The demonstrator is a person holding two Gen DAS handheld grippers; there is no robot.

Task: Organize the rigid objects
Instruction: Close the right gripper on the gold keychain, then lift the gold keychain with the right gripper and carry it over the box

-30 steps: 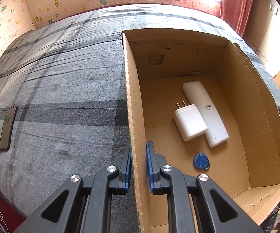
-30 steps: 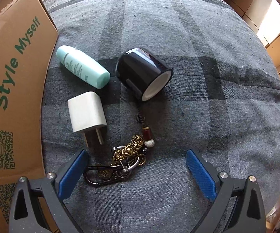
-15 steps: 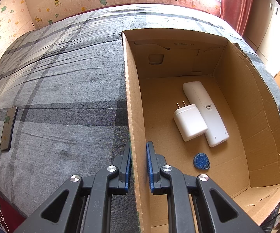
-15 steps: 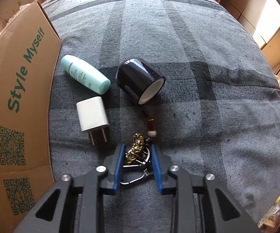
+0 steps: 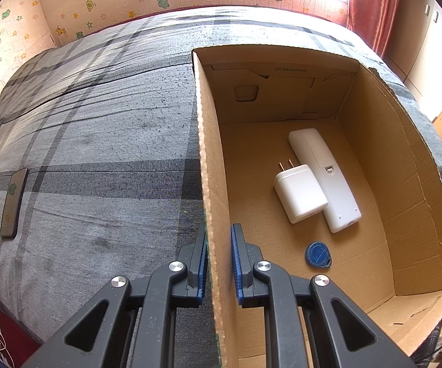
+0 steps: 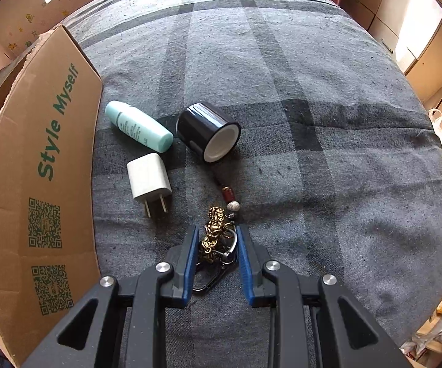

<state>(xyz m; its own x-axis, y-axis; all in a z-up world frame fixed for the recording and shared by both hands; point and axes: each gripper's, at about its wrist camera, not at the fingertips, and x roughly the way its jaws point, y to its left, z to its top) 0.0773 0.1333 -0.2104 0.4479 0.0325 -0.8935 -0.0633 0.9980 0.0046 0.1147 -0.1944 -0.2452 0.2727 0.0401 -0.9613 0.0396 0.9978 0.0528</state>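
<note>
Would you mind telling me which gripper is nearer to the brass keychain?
Right. The right gripper is shut on the keychain; the left gripper clamps the cardboard box wall, keychain out of its view.

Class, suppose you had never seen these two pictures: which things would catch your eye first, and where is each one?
Probably the brass keychain, pinched between the right gripper over the grey plaid bedspread. Next, the open cardboard box: the left gripper is clamped on its near wall, with a white charger, a white remote and a blue tag on its floor. Beside the box lie a mint bottle, a black cylinder and another charger.
</note>
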